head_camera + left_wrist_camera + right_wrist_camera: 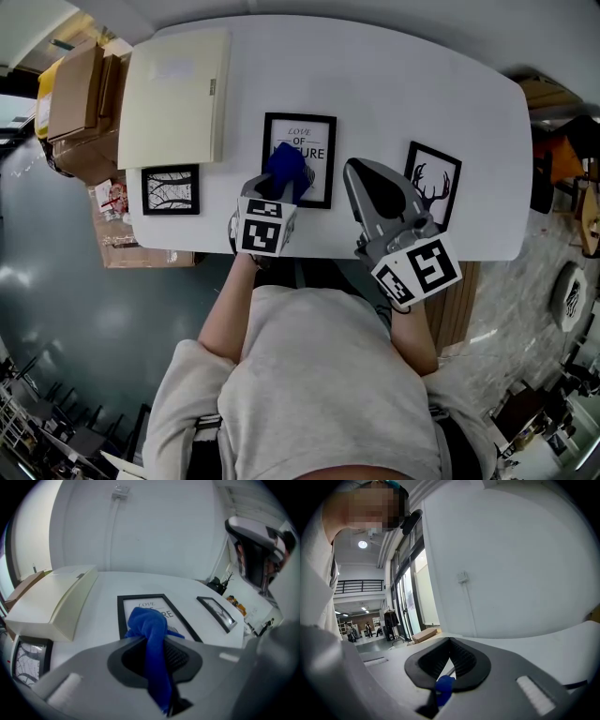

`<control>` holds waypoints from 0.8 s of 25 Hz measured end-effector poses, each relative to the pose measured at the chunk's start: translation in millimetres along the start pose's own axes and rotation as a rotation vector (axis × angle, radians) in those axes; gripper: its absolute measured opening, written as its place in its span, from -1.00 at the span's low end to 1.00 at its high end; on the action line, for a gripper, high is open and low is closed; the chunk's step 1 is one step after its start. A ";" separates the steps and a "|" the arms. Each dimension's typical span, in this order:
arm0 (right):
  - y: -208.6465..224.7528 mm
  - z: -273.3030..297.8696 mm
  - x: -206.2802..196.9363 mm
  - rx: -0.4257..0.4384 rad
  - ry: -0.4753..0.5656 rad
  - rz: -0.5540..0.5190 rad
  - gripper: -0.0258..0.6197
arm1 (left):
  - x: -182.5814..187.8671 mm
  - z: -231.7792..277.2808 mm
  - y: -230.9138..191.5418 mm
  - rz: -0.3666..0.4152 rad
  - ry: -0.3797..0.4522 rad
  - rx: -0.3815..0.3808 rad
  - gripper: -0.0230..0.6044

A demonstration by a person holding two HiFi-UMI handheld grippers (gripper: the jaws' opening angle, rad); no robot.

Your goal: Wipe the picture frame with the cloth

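Note:
Three black picture frames lie on the white table point(403, 89). The middle one, the lettered frame point(307, 141) point(161, 606), has the blue cloth point(286, 167) point(149, 623) bunched over its near left part. My left gripper point(279, 187) point(151, 641) is shut on that cloth, and a tail of cloth hangs back between the jaws. Whether the cloth touches the glass I cannot tell. My right gripper point(359, 171) point(450, 644) is shut on nothing. It is held off the table between the lettered frame and the antler frame point(433, 183) point(216, 612).
A branch-print frame point(170, 189) point(27, 660) lies at the table's near left. Behind it sits a flat cream case point(173, 98) point(56, 599). Cardboard boxes point(80, 108) stand off the table's left end. A white wall point(154, 527) rises behind the table.

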State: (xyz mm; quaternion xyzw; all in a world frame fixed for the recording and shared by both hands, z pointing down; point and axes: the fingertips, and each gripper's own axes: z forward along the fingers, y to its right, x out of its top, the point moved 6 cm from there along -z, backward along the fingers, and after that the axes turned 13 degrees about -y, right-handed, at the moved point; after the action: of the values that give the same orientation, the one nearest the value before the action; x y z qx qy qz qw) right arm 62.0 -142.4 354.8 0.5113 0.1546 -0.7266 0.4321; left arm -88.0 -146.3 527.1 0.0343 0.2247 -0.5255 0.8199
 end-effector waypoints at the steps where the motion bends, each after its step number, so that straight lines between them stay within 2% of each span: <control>1: 0.5 -0.7 -0.5 0.001 0.000 0.000 -0.92 | 0.3 0.6 1.2 0.000 0.000 0.000 -0.72; 20: 25.3 -31.7 -13.6 -0.038 0.010 0.021 -0.92 | 12.7 17.7 44.0 0.040 -0.008 -0.022 -0.72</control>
State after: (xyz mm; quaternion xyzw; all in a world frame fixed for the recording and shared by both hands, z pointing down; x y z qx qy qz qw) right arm 102.6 -129.5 358.7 0.5082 0.1654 -0.7164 0.4486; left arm -39.1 -142.6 529.9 0.0275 0.2262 -0.5066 0.8315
